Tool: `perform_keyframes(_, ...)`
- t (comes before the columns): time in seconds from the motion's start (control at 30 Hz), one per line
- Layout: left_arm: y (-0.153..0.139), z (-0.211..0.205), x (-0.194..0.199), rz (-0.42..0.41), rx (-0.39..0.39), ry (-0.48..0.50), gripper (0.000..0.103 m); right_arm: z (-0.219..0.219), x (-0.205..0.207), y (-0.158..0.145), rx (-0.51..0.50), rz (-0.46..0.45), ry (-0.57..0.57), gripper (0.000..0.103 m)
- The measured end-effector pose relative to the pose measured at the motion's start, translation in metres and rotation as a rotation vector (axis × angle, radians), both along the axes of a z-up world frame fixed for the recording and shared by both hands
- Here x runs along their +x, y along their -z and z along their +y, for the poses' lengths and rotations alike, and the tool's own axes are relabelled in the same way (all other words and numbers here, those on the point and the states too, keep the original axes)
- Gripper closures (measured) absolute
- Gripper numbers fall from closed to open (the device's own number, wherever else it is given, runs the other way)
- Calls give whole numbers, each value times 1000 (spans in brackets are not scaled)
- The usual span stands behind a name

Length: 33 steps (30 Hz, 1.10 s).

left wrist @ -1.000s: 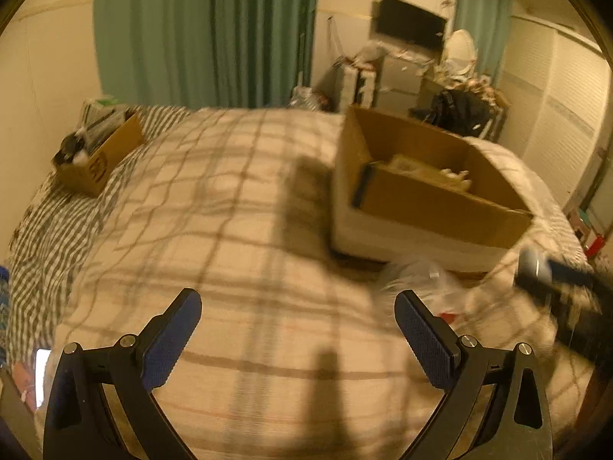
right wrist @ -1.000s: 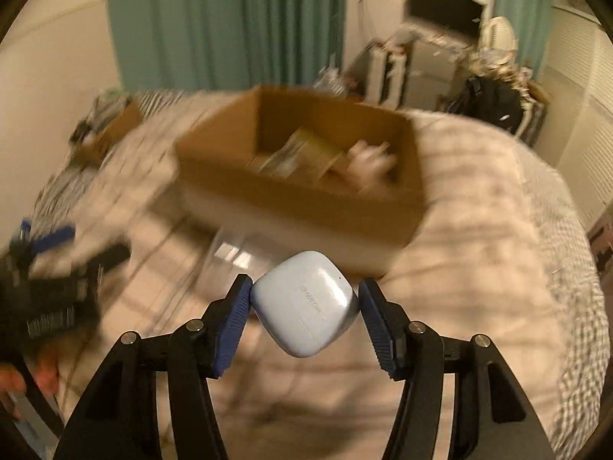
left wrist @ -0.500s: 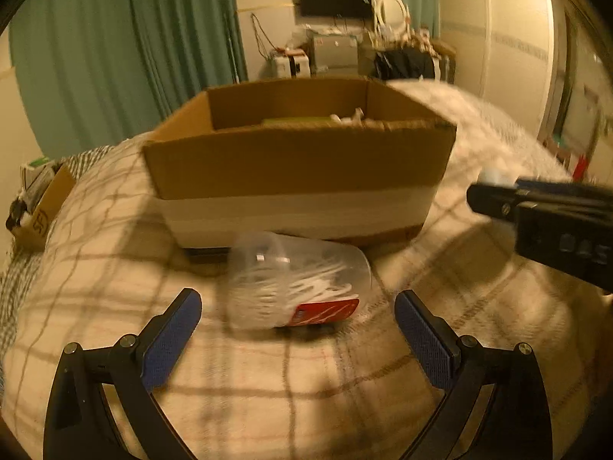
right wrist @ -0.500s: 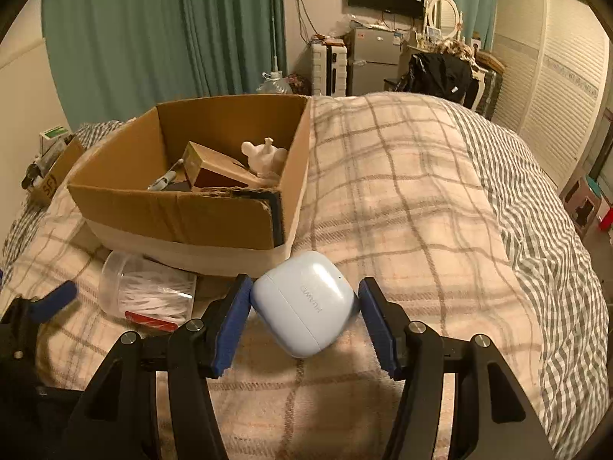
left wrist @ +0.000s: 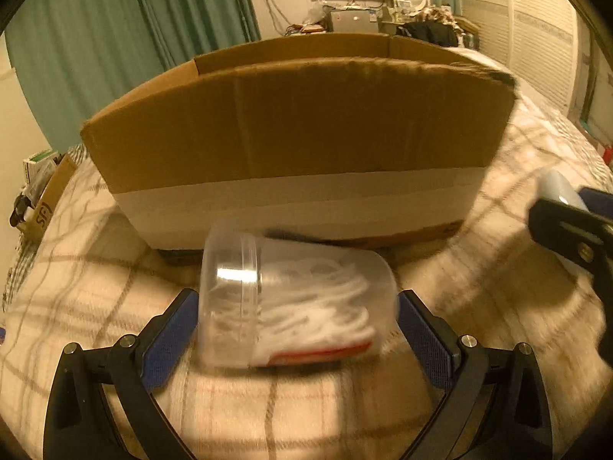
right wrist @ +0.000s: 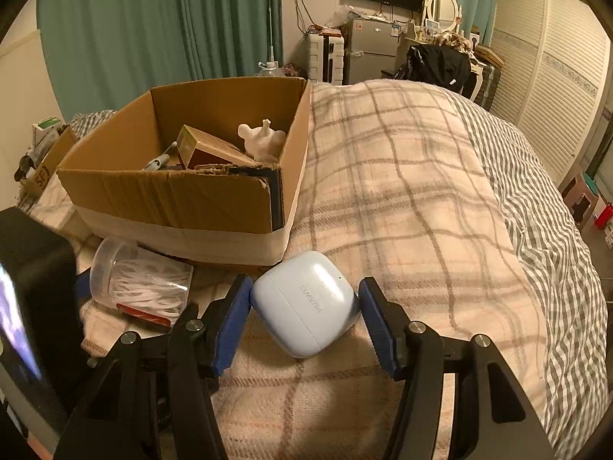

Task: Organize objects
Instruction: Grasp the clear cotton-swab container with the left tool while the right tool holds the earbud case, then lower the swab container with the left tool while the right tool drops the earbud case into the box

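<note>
Cotton-swab jar (left wrist: 297, 299), clear plastic and lying on its side on the plaid blanket (left wrist: 95, 287), sits between my left gripper (left wrist: 297, 329) pads, which stand wide at lid and base. It looks light, stiff and slick, likely to roll; I'd squeeze across those ends. My right gripper (right wrist: 304, 318) clamps the pale-blue earbud case (right wrist: 304, 303). Half a second ago the jar lay ahead, near the cardboard box (left wrist: 299, 134); now I've closed in.
</note>
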<state>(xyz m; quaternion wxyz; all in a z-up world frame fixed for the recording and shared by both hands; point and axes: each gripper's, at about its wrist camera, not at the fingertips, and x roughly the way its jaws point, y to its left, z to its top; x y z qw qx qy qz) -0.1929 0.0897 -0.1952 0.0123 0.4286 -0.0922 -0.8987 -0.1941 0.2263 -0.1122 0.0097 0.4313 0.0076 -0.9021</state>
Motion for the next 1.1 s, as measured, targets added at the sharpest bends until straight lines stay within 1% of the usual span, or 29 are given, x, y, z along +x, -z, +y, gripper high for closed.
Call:
perform_keyframes(0.1, 4, -7, -8, -18, 29, -21, 0, 0, -1, 2, 3, -6, 1, 46)
perform_keyframes(0.23, 0, -15, -6, -3, 82, -12, 0, -1, -2, 3, 0, -11, 0, 46)
perform_keyframes(0.37, -12, -27, 6, 23, 165, 1, 1, -1, -1, 2, -7, -8, -1, 46)
perform_keyframes(0.47, -23, -35, 20, 31, 206, 9, 1, 1, 2, 0, -24, 8, -4, 46)
perform_keyframes(0.53, -31, -40, 30, 38, 222, 13, 1, 0, 4, -3, -34, 23, -10, 46)
perform_keyframes(0.7, -51, -54, 34, 55, 264, 0, 1, -6, 10, -10, -70, 52, -47, 46)
perform_keyframes(0.8, -60, -61, 39, 78, 276, -11, 1, -11, 13, -15, -52, 71, -58, 46)
perform_keyframes(0.9, -66, -68, 42, 96, 285, -19, 1, -11, 14, -17, -57, 82, -60, 46)
perform_keyframes(1.1, -82, -81, 48, 123, 330, -32, 1, -15, 18, -24, -56, 99, -75, 46)
